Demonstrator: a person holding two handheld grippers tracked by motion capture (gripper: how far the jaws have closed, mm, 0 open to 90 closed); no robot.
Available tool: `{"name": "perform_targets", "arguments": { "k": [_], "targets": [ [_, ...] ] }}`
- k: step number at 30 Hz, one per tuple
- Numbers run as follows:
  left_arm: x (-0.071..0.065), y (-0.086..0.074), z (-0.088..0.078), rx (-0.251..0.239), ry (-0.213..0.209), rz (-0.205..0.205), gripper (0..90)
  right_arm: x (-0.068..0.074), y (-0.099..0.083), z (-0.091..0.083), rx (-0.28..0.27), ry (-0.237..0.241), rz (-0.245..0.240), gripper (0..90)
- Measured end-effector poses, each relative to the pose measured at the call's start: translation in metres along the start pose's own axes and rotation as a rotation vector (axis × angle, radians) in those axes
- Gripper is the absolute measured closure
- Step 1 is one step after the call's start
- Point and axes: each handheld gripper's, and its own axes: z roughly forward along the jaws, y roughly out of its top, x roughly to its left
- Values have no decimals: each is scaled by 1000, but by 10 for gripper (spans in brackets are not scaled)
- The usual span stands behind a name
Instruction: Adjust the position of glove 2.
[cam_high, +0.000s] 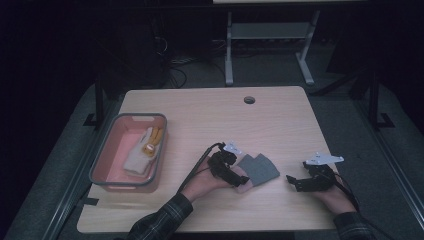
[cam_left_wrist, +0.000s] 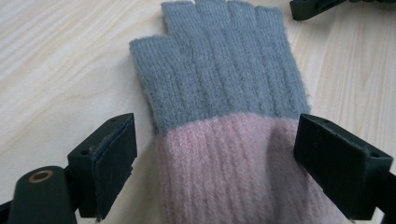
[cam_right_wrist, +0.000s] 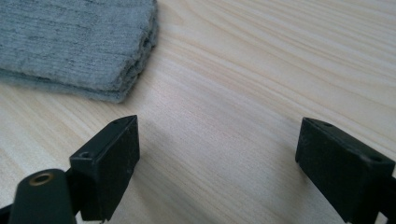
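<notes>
Left gripper view: your left hand-held gripper (cam_left_wrist: 215, 154) spreads wide, straddling the grey-and-pink knitted glove (cam_left_wrist: 224, 112); your right hand-held gripper (cam_right_wrist: 217, 158) gapes over bare worktop (cam_right_wrist: 261, 70).

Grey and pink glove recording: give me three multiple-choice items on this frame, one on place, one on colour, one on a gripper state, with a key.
1. Where does the pink bin sit on the table?
A. at its left side
B. at its right side
C. in the middle

2. What colour is the cuff of the glove on the table?
A. yellow
B. pink
C. black

3. How does the left gripper stand to the glove?
A. shut on the grey fingertips
B. open, one of its fingers on each side of the cuff
C. lifted far from the glove

Key: 1 A, the high view shows the bin by the left edge. 2 B, the left gripper view shows a pink cuff below the grey part. 3 B, both fingers flank the cuff with gaps showing.
</notes>
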Motion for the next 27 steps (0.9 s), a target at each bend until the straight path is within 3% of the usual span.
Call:
{"name": "perform_targets", "arguments": {
  "k": [11,17,20,23,27],
  "targets": [
    [4,-8,7,7,-67,-15,151,0,0,0,1,0,2,132],
    [4,-8,6,12,-86,-8,266,0,0,0,2,0,5,132],
    [6,-7,5,22,-123,-8,408,0,0,0,1,0,3,132],
    [5,-8,6,22,-183,-17,479,0,0,0,2,0,4,132],
    [5,-7,6,29,-203,-18,554,0,0,0,0,1,1,133]
  ]
}}
